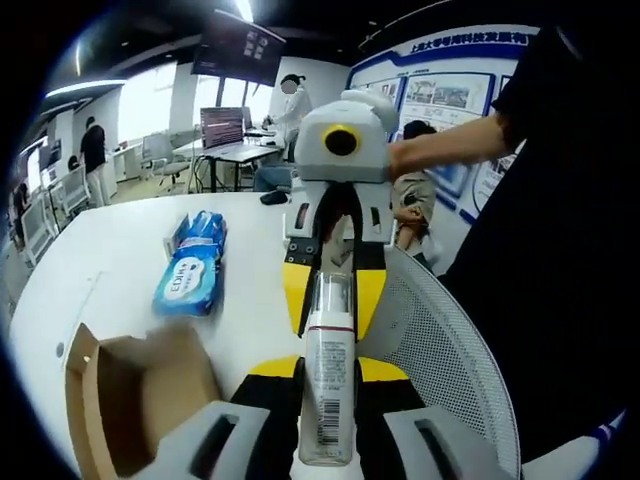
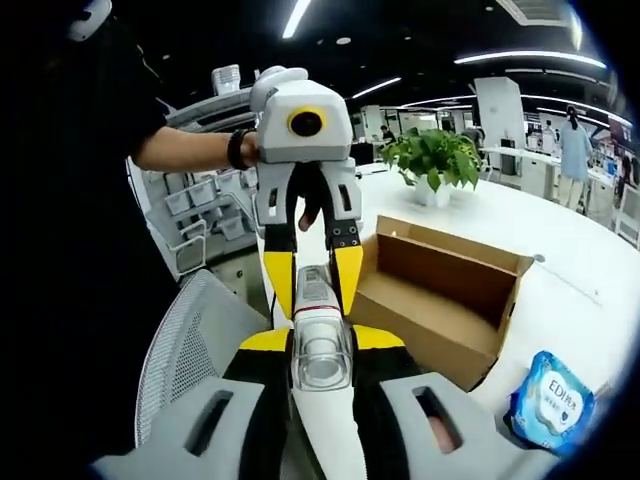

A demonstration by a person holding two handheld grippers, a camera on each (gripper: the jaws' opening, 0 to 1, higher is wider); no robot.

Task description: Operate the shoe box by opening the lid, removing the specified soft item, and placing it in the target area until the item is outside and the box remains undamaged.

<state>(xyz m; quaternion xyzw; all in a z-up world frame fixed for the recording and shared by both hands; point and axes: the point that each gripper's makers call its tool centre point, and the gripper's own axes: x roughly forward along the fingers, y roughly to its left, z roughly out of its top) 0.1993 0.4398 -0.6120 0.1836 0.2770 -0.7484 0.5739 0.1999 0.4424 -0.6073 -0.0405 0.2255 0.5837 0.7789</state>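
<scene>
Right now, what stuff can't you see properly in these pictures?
- Inside of the cardboard box: in the right gripper view its near wall hides the bottom; in the left gripper view the edge cuts the box off.
- Bottle label: print too small to read.
- Blue pack: partly cut by the right gripper view's rim.
- People far behind: too small and blurred.

Bright ceiling strip lights (image 2: 530, 57), sharp, fisheye-warped edges
</scene>
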